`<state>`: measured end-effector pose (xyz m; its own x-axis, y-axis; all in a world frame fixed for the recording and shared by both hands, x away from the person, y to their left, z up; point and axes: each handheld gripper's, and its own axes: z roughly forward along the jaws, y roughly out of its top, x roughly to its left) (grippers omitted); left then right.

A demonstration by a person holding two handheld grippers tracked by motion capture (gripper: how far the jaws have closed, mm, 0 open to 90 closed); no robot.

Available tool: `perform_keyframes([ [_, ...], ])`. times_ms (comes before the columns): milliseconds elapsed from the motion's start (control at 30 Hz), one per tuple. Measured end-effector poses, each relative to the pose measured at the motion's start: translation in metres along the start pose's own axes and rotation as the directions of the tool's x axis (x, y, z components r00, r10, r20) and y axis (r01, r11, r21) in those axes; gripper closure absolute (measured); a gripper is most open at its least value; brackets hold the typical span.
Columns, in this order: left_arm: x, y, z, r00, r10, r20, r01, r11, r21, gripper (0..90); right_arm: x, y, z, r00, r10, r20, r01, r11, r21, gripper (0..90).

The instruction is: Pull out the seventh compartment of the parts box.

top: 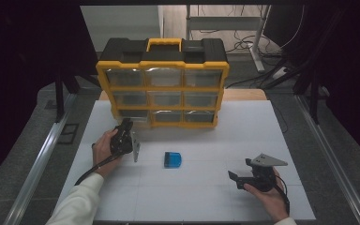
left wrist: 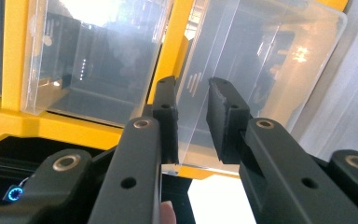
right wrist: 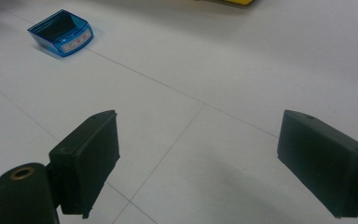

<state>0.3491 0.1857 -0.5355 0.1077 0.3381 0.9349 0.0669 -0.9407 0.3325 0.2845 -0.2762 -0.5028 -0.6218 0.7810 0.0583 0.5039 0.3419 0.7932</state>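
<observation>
While narrowed left claw [left wrist: 192,122] straddles cabinet's [top: 163,88] bottom-left clear drawer [left wrist: 256,79]: light, slick, brittle; grip front lip. Right claw [right wrist: 200,163] wide.

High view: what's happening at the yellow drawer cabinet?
A person works two tongs at a white table. The left tongs are at the bottom-left clear drawer of the yellow drawer cabinet, jaws narrowly apart around its front edge; whether they press on it is unclear. The right tongs rest open over bare table. A small blue box sits between the hands, untouched.
</observation>
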Motion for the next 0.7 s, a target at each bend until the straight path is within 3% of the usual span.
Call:
perform_keyframes([
  [700, 0.0014, -0.0004, -0.0077, 0.9999, 0.000, 0.011, 0.000, 1.0000, -0.004, 74.0, 0.0003, 0.0000, -0.0004, 1.0000, -0.002, 0.000, 0.002, 1.000, -0.001, 13.1],
])
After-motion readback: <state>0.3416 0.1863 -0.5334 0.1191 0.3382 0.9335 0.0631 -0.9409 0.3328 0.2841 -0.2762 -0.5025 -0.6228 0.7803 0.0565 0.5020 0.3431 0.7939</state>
